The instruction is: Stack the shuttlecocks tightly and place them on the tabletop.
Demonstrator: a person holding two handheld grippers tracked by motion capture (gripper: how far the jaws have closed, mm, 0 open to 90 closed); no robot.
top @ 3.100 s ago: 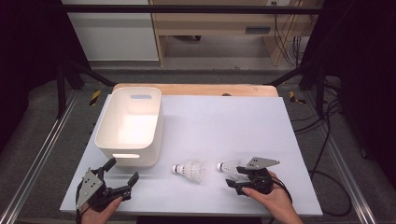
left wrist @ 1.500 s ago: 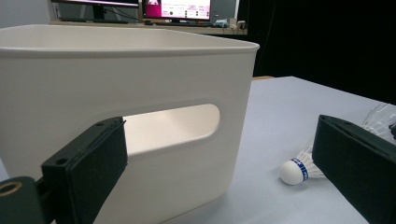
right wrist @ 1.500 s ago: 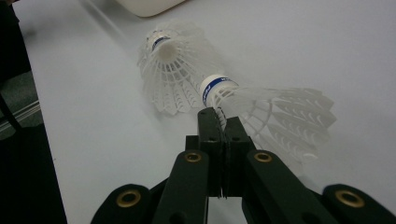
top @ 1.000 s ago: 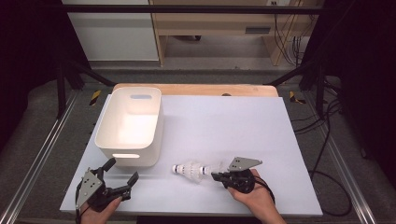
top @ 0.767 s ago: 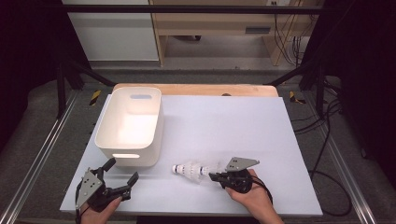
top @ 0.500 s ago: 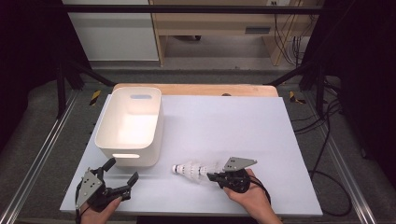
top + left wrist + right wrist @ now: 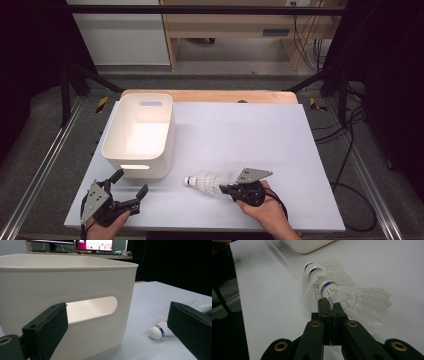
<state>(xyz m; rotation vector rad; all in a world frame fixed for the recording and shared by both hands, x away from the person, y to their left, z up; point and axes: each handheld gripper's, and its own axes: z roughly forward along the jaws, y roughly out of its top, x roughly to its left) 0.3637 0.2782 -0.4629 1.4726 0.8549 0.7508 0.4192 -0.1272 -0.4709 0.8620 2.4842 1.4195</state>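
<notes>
A stack of white shuttlecocks (image 7: 205, 181) with blue bands lies on the white table near its front edge, cork ends pointing left. My right gripper (image 7: 225, 190) is shut on the feather skirt of the rear shuttlecock (image 7: 332, 290), whose cork sits inside the skirt of the one ahead (image 7: 313, 271). In the right gripper view the jaws of my right gripper (image 7: 329, 301) meet on the skirt's edge. My left gripper (image 7: 132, 181) rests open at the front left, nothing between its jaws. The left gripper (image 7: 117, 330) faces the bin's handle slot, with a cork tip (image 7: 156, 332) low to its right.
A white plastic bin (image 7: 112, 145) stands at the left of the table, its near wall (image 7: 62, 282) close in front of the left gripper. A wooden board edge (image 7: 210, 95) runs along the table's back. Cables (image 7: 350, 165) hang off the right side.
My right gripper has moved left with its shuttlecock and brought it into the back of the shuttlecock lying on the table. The left gripper has stayed still.
</notes>
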